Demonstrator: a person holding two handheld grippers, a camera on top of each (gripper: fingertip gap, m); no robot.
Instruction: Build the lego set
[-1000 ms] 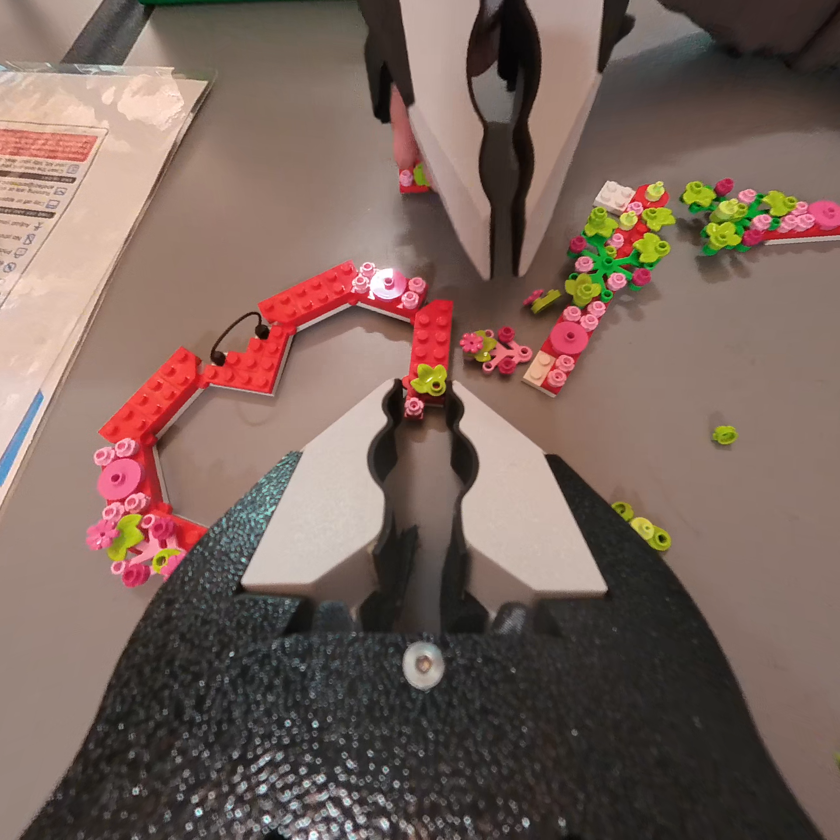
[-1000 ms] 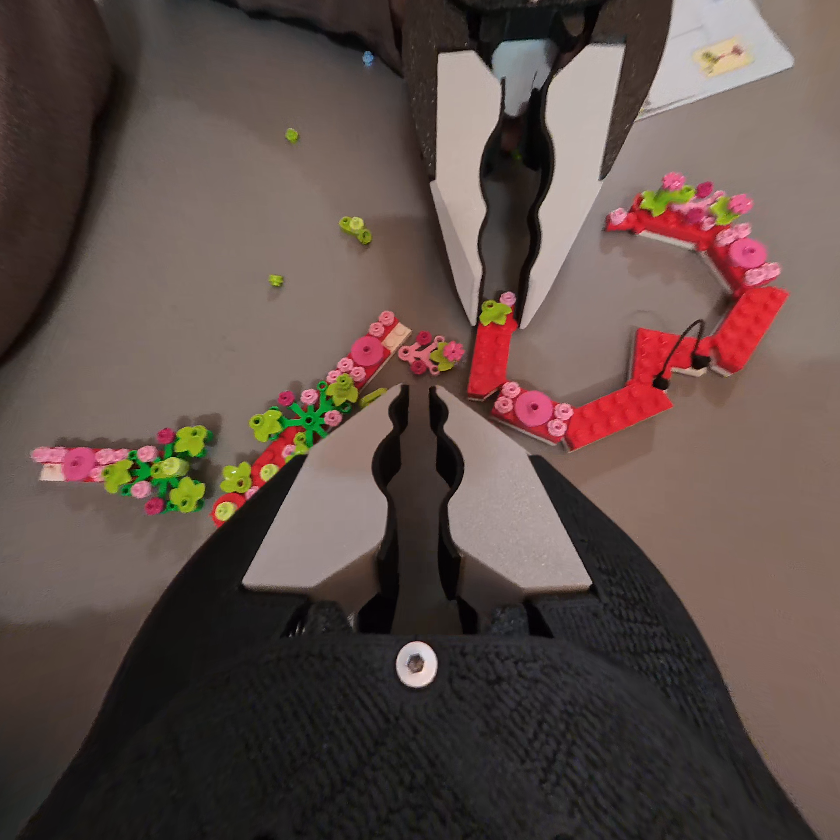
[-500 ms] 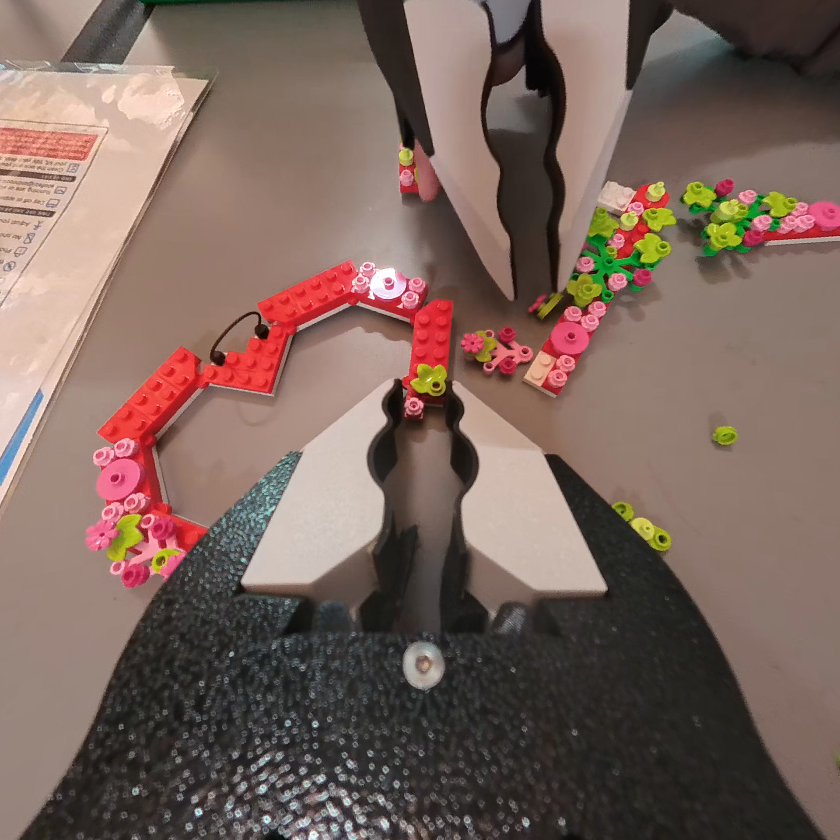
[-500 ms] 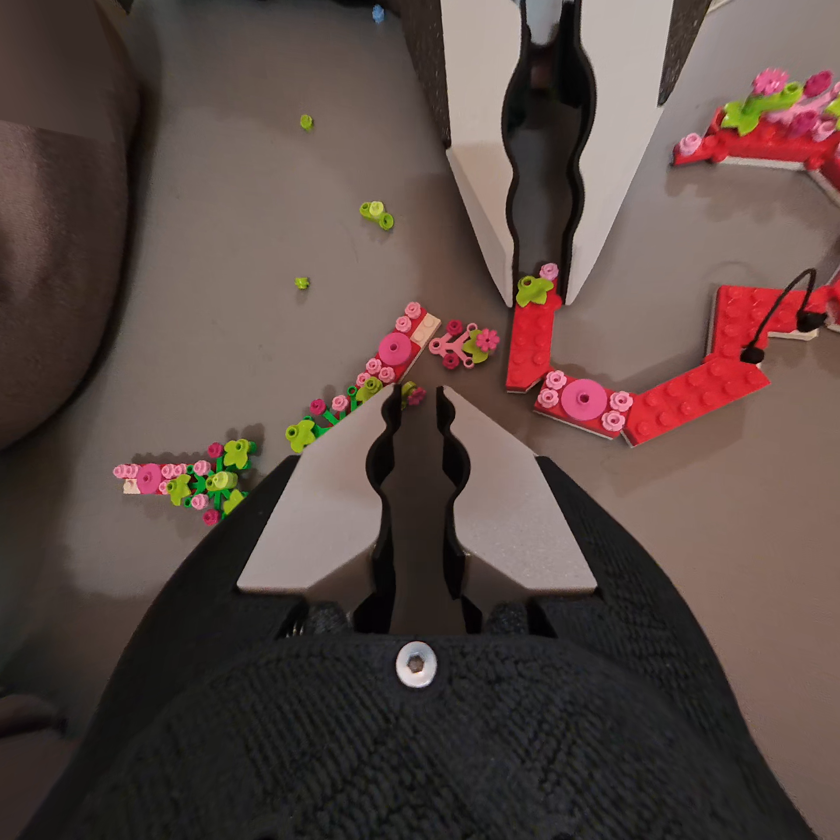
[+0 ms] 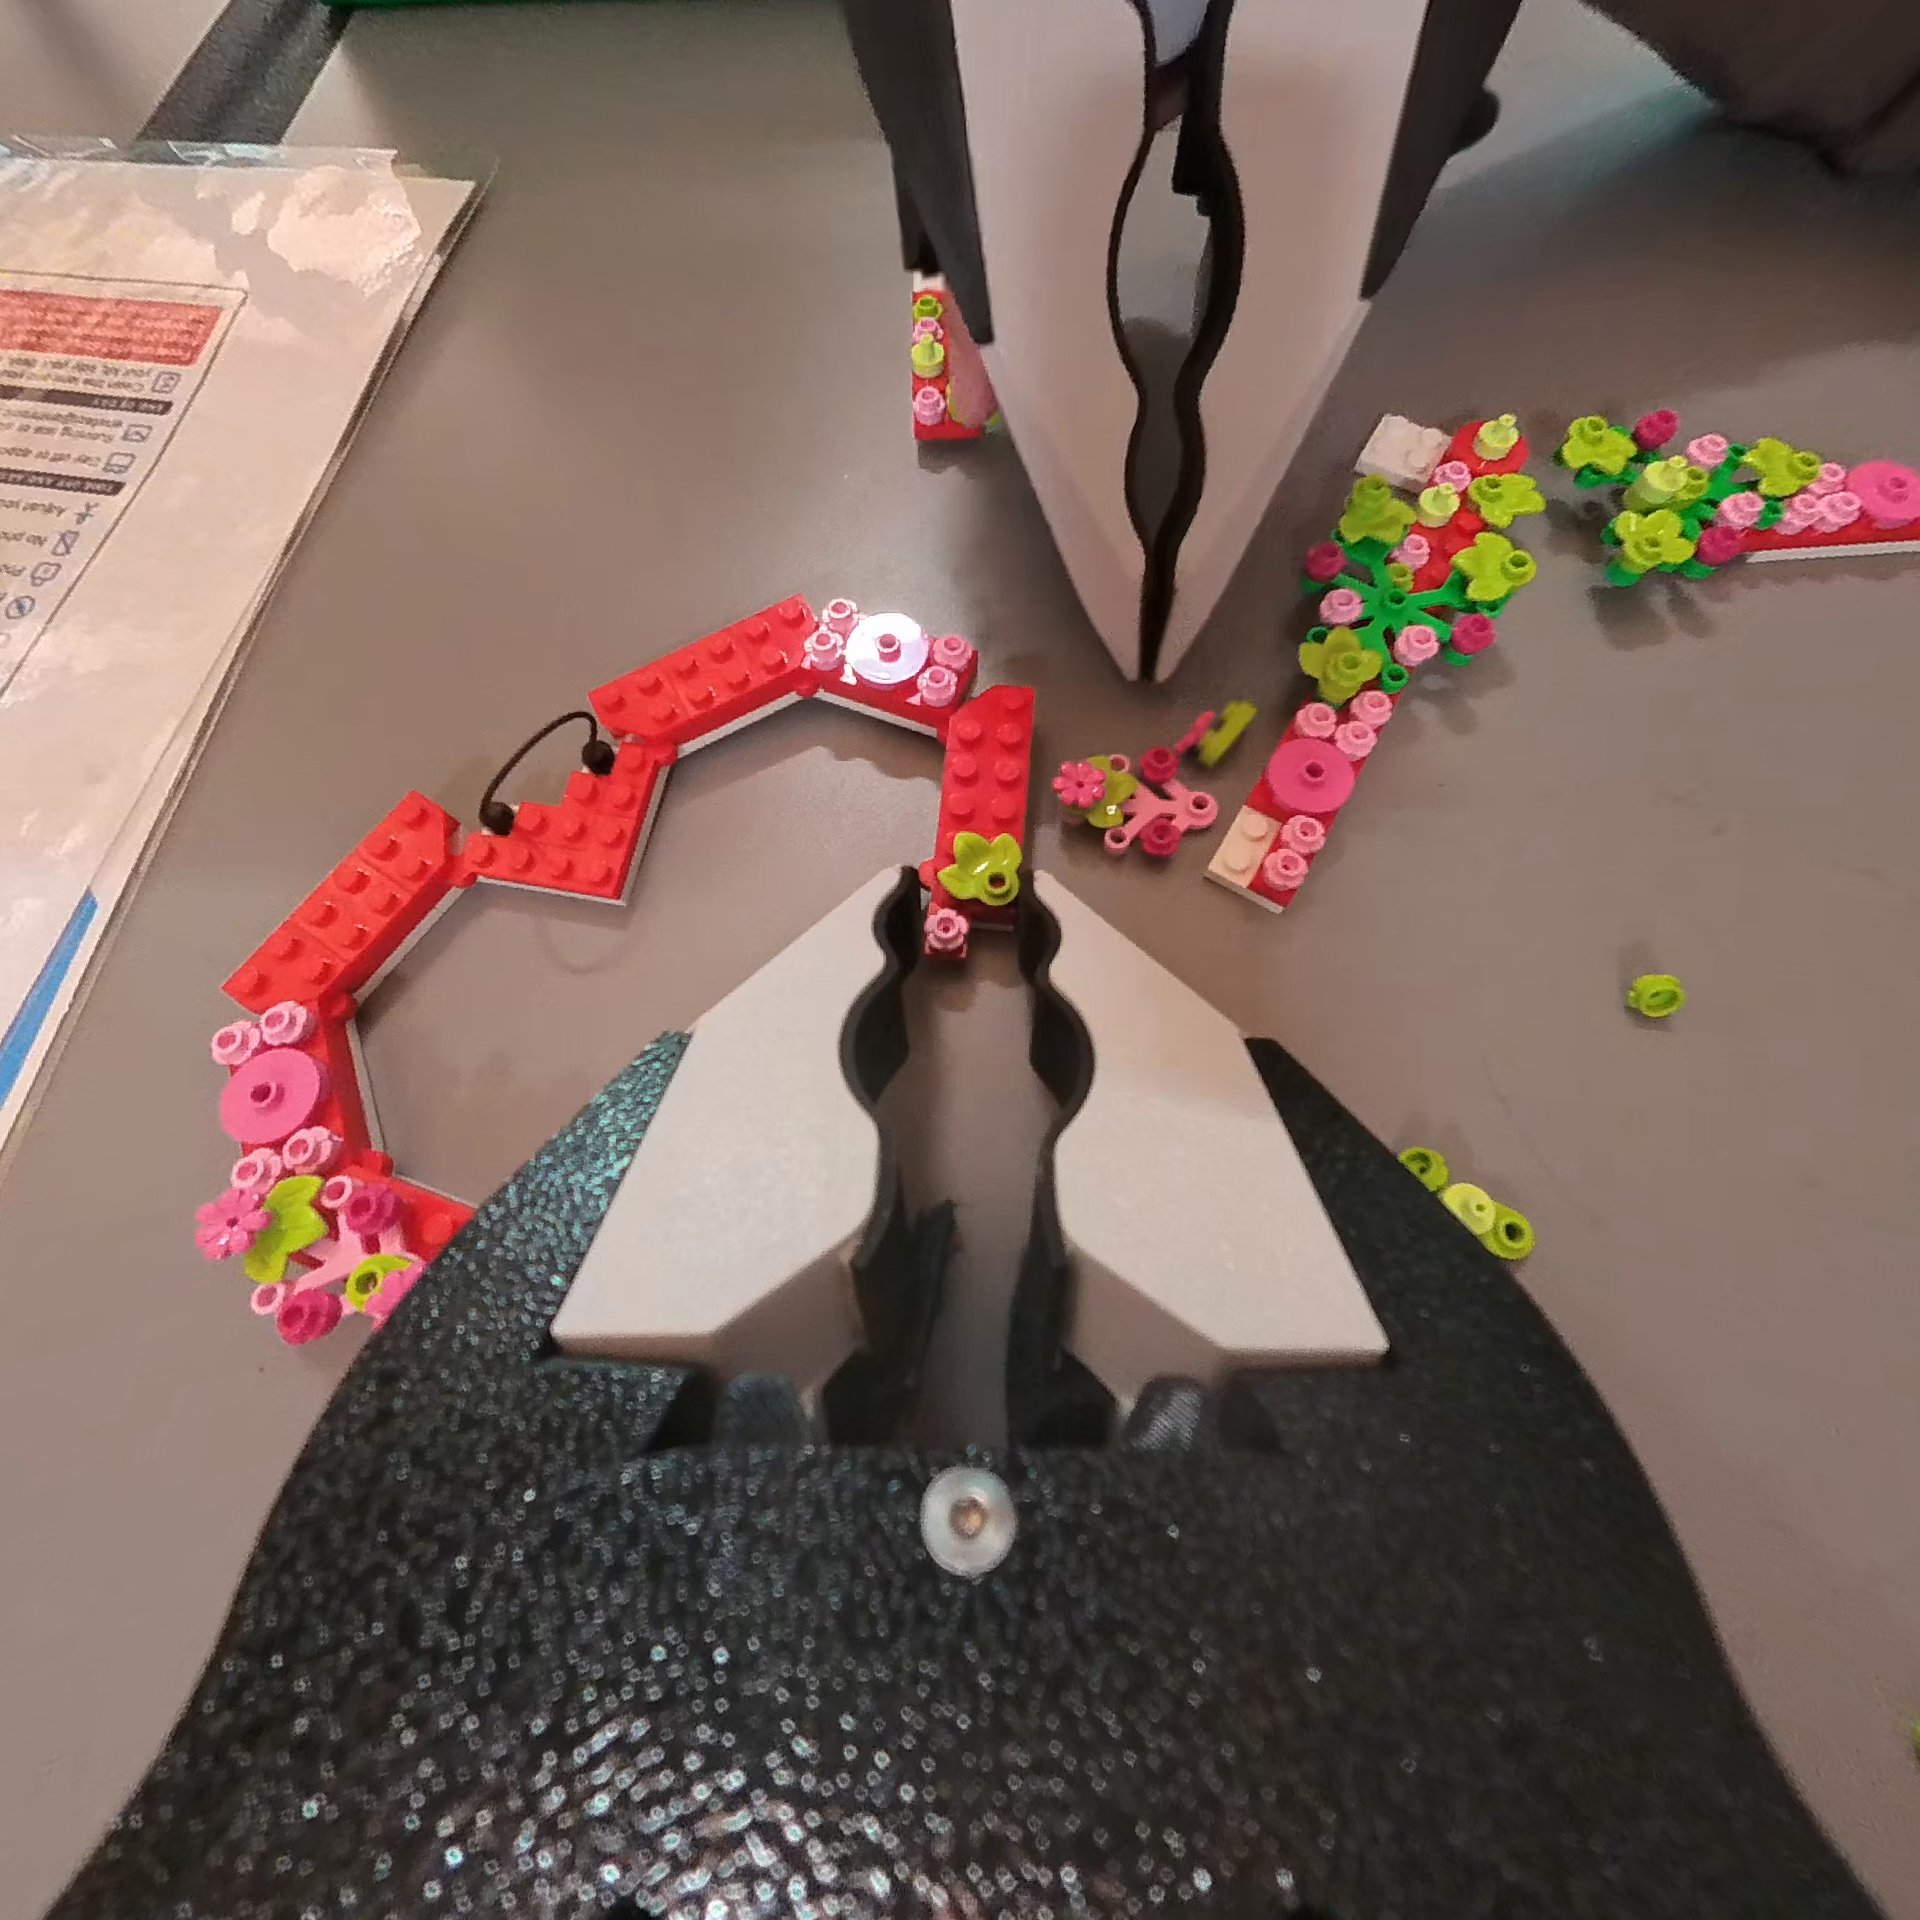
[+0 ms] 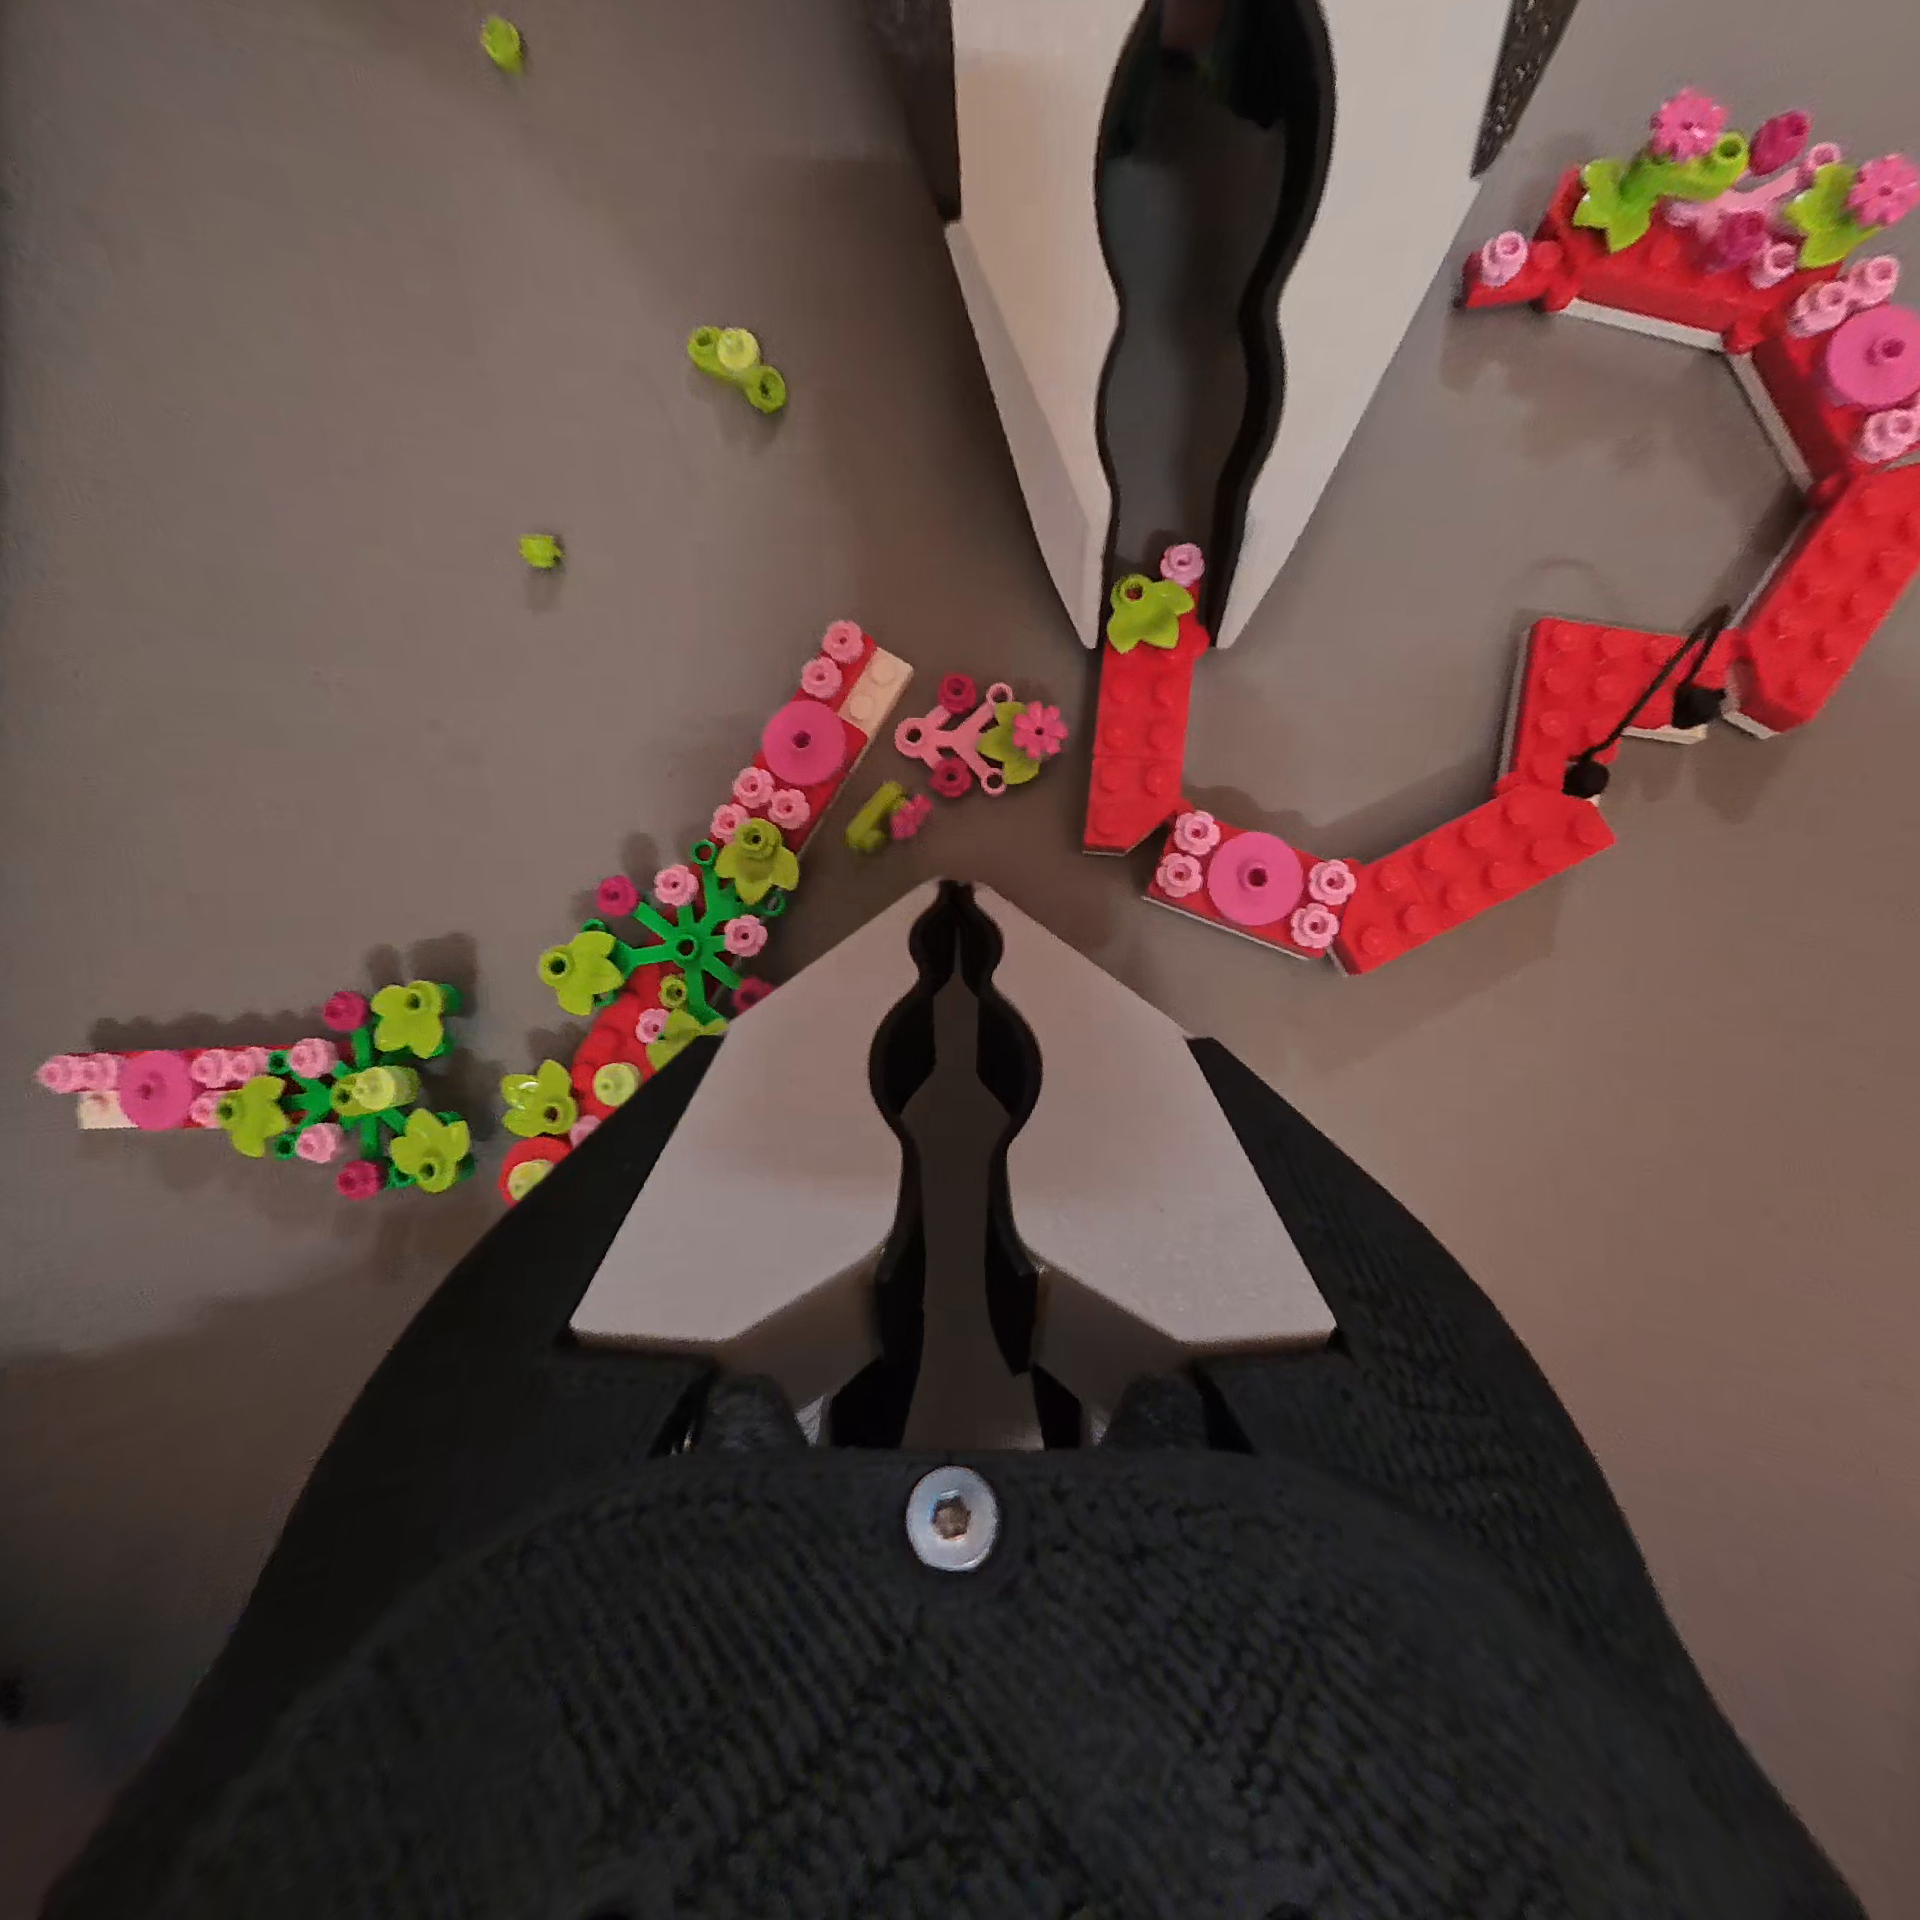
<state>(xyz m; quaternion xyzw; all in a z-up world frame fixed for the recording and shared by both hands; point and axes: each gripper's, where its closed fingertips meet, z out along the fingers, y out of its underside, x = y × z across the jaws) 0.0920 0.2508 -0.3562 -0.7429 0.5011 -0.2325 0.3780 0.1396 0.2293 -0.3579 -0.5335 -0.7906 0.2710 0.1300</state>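
A chain of red hinged plates with pink flowers and a black cord lies on the grey table; it also shows in the right wrist view. My left gripper is shut on the chain's free end, where a lime leaf and a small pink flower sit. My right gripper is shut with nothing visible between its tips. It hovers just short of a small lime and pink piece and a pink branch with flowers. From the left wrist view, the right gripper comes in from the top.
Two flowered red strips lie beside the right gripper. A short red piece stands behind it. Loose lime studs are scattered. A bagged instruction sheet lies at the left. The tips of one gripper are about 6 centimetres away from the tips of the other.
My right gripper has closed from slightly open and drawn back from the small lime and pink piece, which stays on the table. My left gripper holds still on the chain's end.
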